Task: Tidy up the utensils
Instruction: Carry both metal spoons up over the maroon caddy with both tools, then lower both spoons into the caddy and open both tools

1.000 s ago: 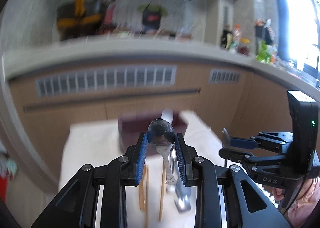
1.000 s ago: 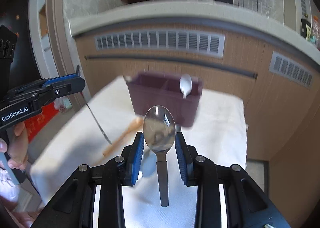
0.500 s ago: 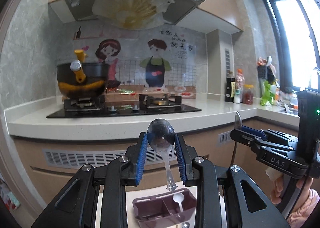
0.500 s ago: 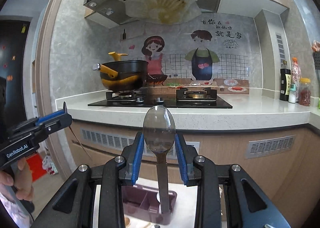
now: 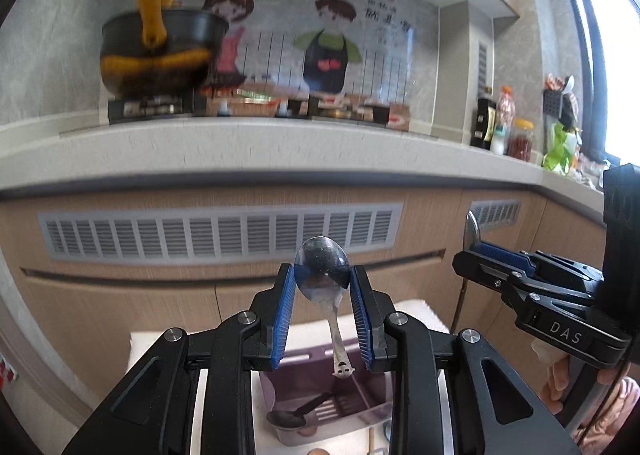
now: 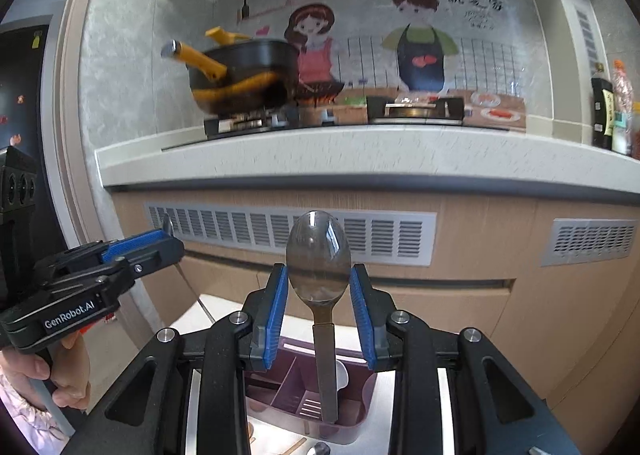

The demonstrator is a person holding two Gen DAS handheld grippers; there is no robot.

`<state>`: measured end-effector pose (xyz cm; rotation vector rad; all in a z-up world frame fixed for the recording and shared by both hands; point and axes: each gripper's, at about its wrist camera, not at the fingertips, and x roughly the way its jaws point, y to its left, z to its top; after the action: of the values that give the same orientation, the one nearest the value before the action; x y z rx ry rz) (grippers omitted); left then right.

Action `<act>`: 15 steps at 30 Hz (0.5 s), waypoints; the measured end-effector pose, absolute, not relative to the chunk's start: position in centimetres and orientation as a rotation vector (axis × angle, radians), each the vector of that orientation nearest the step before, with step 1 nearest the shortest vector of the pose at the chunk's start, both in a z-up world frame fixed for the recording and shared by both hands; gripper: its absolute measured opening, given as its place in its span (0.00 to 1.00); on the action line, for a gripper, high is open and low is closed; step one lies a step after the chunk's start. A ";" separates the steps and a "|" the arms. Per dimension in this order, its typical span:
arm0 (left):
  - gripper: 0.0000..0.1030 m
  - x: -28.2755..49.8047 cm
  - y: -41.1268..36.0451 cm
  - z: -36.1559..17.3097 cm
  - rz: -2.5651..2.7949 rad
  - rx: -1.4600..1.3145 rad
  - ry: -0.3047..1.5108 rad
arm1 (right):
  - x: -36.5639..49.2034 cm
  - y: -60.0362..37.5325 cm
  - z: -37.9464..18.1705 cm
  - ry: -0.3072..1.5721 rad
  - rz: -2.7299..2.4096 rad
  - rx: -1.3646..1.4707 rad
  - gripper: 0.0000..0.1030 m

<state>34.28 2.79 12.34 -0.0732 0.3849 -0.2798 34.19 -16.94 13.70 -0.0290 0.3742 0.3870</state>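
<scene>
1. Two spoons are held: the left gripper [image 5: 322,285] clamps a small steel spoon [image 5: 322,275] by its bowl.
2. The right gripper [image 6: 319,287] grips a larger spoon [image 6: 319,255] likewise.
3. The purple organizer [image 6: 280,387] sits below both, handles hanging over it.

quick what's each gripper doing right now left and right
Left gripper: closed on a metal spoon, bowl up.
Right gripper: closed on a bigger metal spoon, bowl up.

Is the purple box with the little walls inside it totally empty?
No, the purple utensil caddy already has a dark spoon lying in one of its compartments.
</scene>
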 end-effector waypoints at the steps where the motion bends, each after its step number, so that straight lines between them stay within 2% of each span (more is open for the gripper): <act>1: 0.28 34.6 2.7 11.7 -0.280 -0.075 0.396 | 34.5 -16.7 13.3 0.378 0.386 -0.034 0.28; 15: 0.28 36.9 1.5 4.0 -0.275 -0.080 0.584 | 37.9 -17.4 5.8 0.548 0.363 0.000 0.29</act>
<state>36.87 1.49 4.02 -0.0797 0.5842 -0.2753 37.94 -17.39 5.85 -0.0003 0.5485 0.3631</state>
